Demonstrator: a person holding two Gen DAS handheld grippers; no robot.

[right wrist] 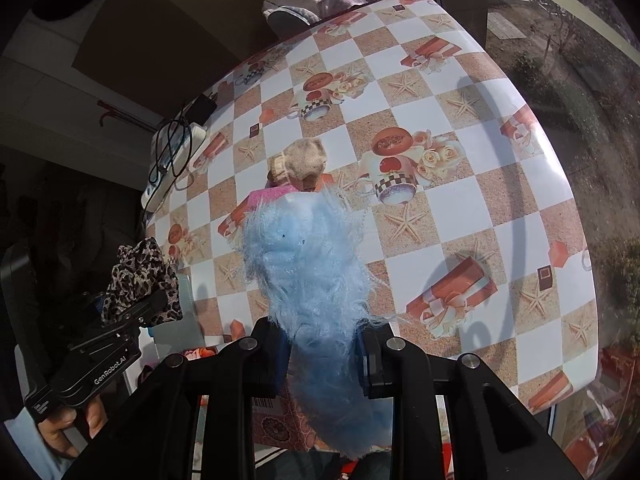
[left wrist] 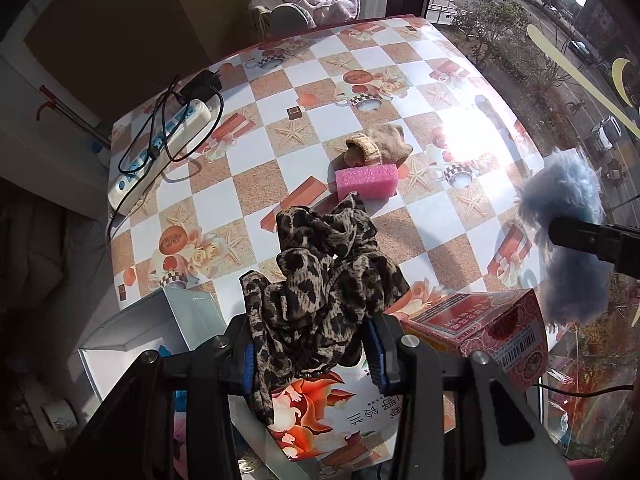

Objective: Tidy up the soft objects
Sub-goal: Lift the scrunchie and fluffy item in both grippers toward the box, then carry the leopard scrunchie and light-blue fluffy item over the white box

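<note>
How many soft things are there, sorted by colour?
Leopard-print scarf, in the left gripper: 1
Fluffy blue toy, in the right gripper: 1
Pink sponge: 1
Beige sock: 1
Total: 4

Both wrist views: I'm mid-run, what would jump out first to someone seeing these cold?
The leopard-print fabric bunched between the left gripper jaws fills the foreground above the boxes at the table's near edge. Just as loud is the fluffy blue piece clamped in the right gripper, hanging over the checkered tablecloth. Behind them, mid-table, a pink sponge lies against a beige sock.
</note>
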